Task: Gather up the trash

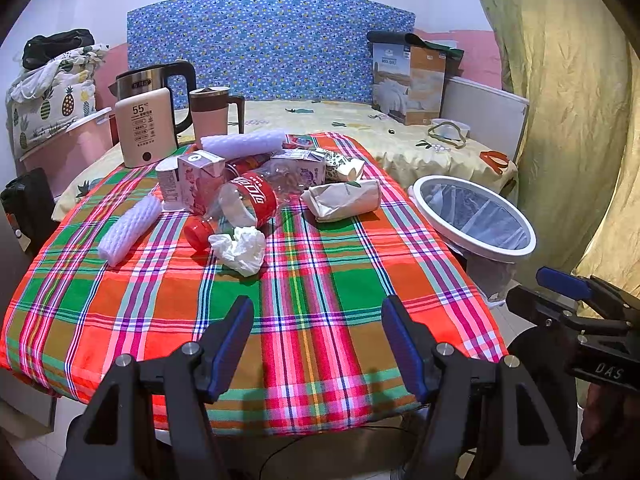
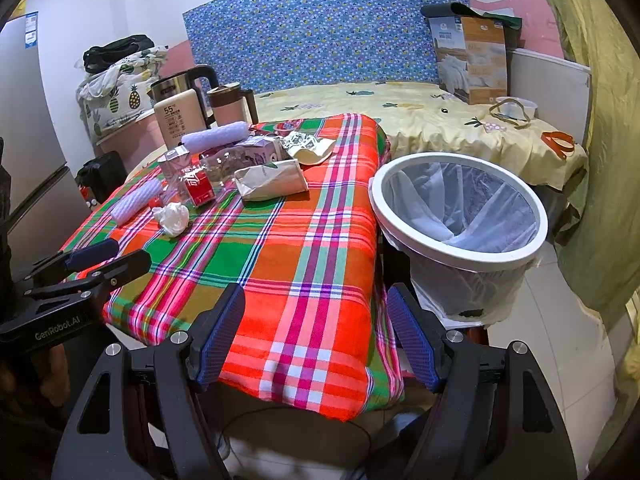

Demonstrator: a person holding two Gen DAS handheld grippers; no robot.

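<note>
Trash lies at the far side of a plaid-covered table (image 1: 320, 300): a crumpled white tissue (image 1: 240, 250), a crushed clear cola bottle (image 1: 256, 196) with a red cap (image 1: 199, 232), milk cartons (image 1: 198, 180), two white foam sleeves (image 1: 130, 228), a crumpled paper bag (image 1: 346, 200). A white-rimmed bin (image 2: 460, 216) with a clear liner stands right of the table. My left gripper (image 1: 318, 344) is open and empty above the near table edge. My right gripper (image 2: 316, 336) is open and empty over the near right corner, beside the bin.
A kettle (image 1: 156, 80), a cream warmer (image 1: 144, 132) and a pink mug (image 1: 210, 110) stand at the table's far left. Behind is a bed (image 2: 400, 120) with a box (image 2: 472, 60). A green curtain (image 2: 600, 160) hangs at the right. A fridge (image 2: 28, 120) is at the left.
</note>
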